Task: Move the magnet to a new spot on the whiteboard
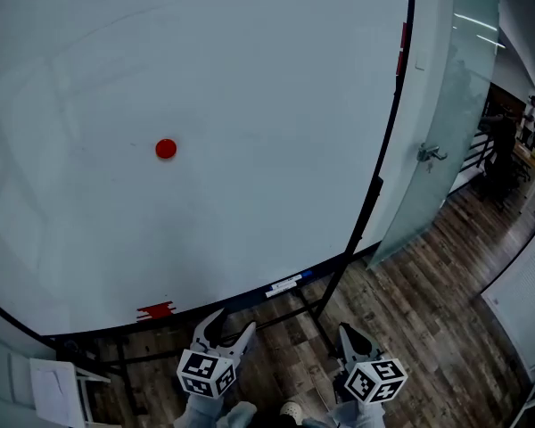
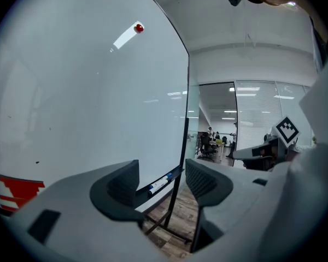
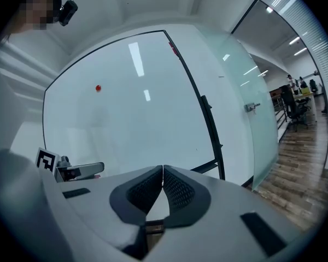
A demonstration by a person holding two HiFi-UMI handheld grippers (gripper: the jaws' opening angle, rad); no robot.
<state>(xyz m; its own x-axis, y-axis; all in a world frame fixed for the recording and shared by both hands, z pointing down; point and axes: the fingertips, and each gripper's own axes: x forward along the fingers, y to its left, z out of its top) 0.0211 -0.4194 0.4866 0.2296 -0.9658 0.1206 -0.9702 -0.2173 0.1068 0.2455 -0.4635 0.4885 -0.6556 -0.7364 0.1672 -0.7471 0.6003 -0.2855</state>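
Note:
A round red magnet [image 1: 166, 149] sticks to the large whiteboard [image 1: 250, 78], left of its middle. The same magnet [image 2: 139, 28] shows high on the board in the left gripper view, and as a small red dot, the magnet [image 3: 98, 87], in the right gripper view. My left gripper [image 1: 229, 328] hangs low in front of the board's bottom edge, open with nothing between its jaws. My right gripper [image 1: 352, 337] is beside it, shut with its pads [image 3: 177, 189] pressed together and empty. Both are far below the magnet.
The board stands on a black frame [image 1: 374, 194] with a marker tray holding markers [image 1: 283, 285]. A red mark [image 1: 157, 310] lies at the board's lower edge. A frosted glass door [image 1: 455, 96] is at the right, wooden floor [image 1: 428, 310] below, and a white chair [image 1: 58, 386] at lower left.

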